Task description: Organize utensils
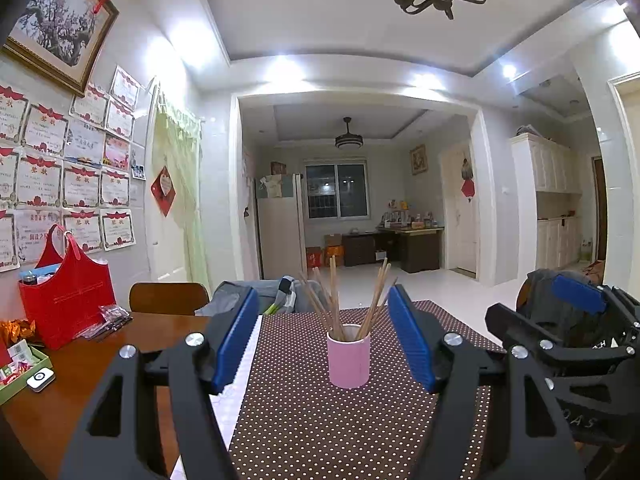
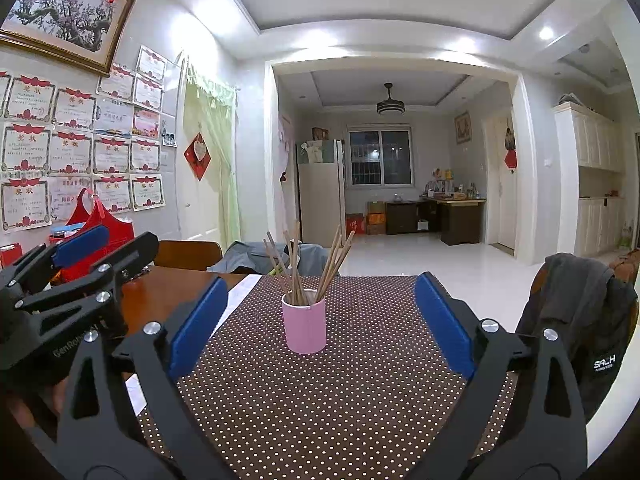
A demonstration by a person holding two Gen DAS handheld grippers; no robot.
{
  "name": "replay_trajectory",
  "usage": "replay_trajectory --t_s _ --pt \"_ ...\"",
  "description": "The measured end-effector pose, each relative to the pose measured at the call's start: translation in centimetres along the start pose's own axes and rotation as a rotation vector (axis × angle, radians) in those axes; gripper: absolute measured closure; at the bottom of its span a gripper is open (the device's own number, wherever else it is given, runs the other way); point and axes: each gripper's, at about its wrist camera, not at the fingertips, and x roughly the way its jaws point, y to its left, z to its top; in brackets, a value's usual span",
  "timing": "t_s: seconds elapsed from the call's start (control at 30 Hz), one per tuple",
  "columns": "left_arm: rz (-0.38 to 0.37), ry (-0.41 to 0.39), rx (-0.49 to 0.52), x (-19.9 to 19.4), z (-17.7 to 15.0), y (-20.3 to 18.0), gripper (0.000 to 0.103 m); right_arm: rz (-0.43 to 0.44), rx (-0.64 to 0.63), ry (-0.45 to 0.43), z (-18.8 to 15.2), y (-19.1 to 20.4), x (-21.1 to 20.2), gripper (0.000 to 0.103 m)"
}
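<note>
A pink cup (image 1: pixel 348 356) (image 2: pixel 304 321) stands upright on the brown dotted tablecloth (image 1: pixel 320 420) (image 2: pixel 340 392). Several wooden chopsticks (image 1: pixel 334 300) (image 2: pixel 298 268) stick up out of it, fanned apart. My left gripper (image 1: pixel 322 300) is open, its blue pads well apart, with the cup a little ahead of them and untouched. My right gripper (image 2: pixel 320 286) is also open and wide, empty, with the cup ahead between the lines of its fingers. Each gripper shows at the edge of the other's view, the right gripper (image 1: pixel 560 320) beside the left gripper (image 2: pixel 80 264).
A red bag (image 1: pixel 66 296) (image 2: pixel 100 224) stands at the table's left, with small packets (image 1: pixel 112 318) and a green tray (image 1: pixel 20 364) nearby. A wooden chair (image 1: pixel 168 298) (image 2: pixel 188 254) sits behind the table. A dark jacket (image 2: pixel 576 320) hangs on a chair at the right.
</note>
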Motion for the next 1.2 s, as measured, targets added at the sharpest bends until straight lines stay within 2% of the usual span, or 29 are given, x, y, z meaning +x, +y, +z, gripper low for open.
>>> replay_trajectory --t_s 1.2 --pt "0.028 0.024 -0.009 0.8 -0.8 1.1 0.037 0.008 0.004 0.02 -0.2 0.7 1.3 0.01"
